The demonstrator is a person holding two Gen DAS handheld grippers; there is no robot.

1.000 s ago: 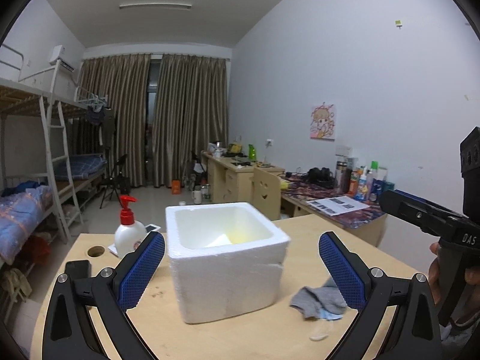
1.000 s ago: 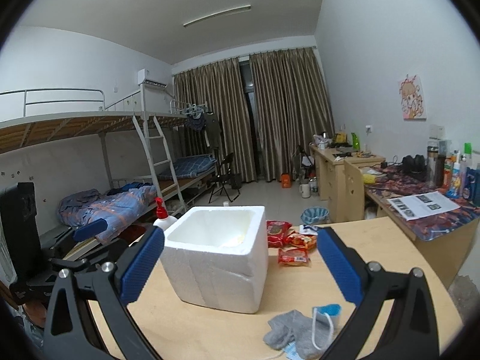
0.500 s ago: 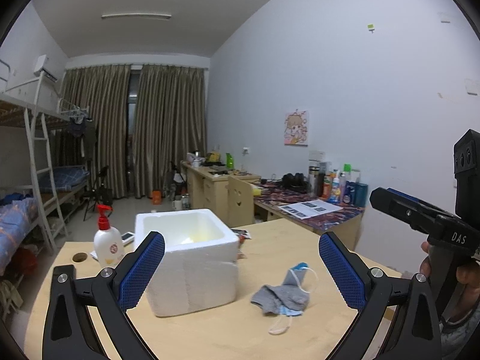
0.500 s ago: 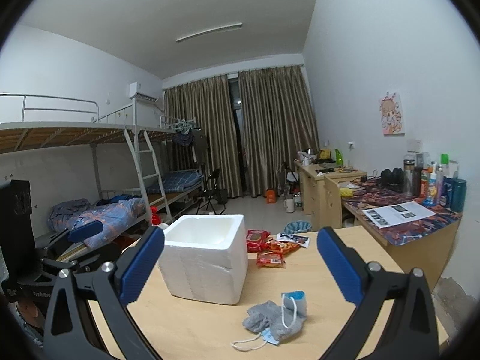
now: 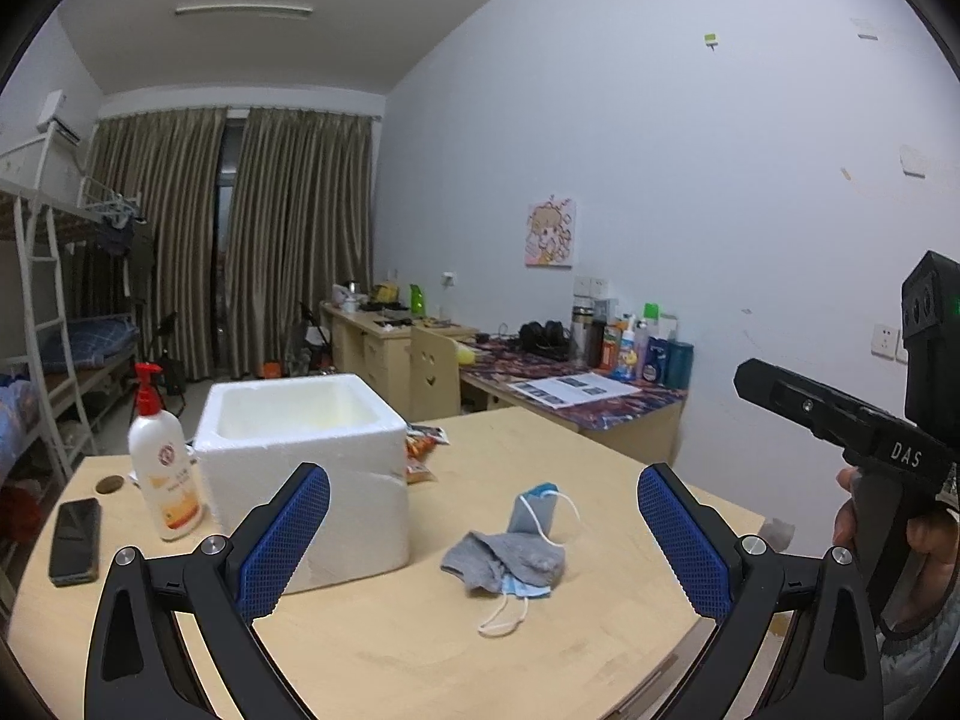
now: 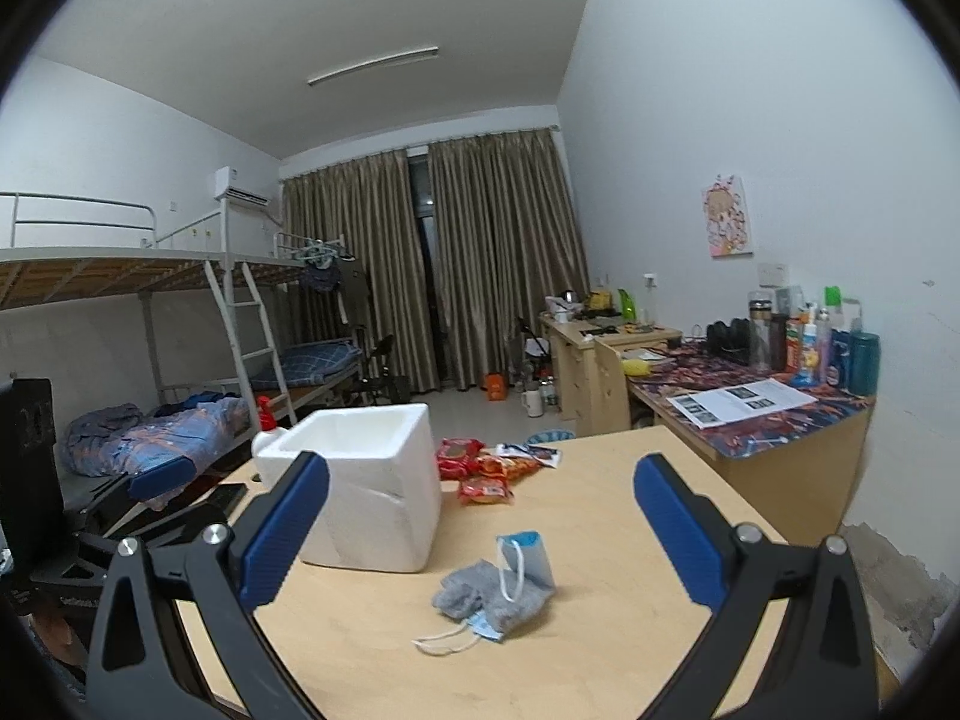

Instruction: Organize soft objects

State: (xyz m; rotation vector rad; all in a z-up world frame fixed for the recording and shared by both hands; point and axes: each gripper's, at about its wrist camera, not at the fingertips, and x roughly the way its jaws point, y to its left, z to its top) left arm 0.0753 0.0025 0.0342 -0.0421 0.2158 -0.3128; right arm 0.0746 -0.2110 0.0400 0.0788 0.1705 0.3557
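Starting left of the white foam box (image 5: 303, 468): a flat black phone (image 5: 75, 540) lies on the pale wooden desk (image 5: 420, 648), then a white pump bottle (image 5: 163, 474) with a red nozzle and an orange-and-red label, its print too small to read, stands just beside the box's left wall. The box itself is a blocky, grainy foam cube, open on top, with a crack line running across its front face. Behind its right corner sit crinkly red snack packets (image 6: 480, 471), lettering unreadable. Right of the box and a little nearer the camera lies the soft pile: a nubby grey sock (image 5: 510, 561) crumpled on top of a blue face mask (image 5: 531, 516), one end of the mask standing up, white ear loops trailing loose on the desk. The left gripper (image 5: 483, 546) hangs above the desk with its jaws spread wide, blue cross-hatched pads, nothing between them; the pile shows in the gap. Further right, the right gripper (image 6: 480, 537) is likewise wide open and empty, its black body reading "DAS" in white in the left view
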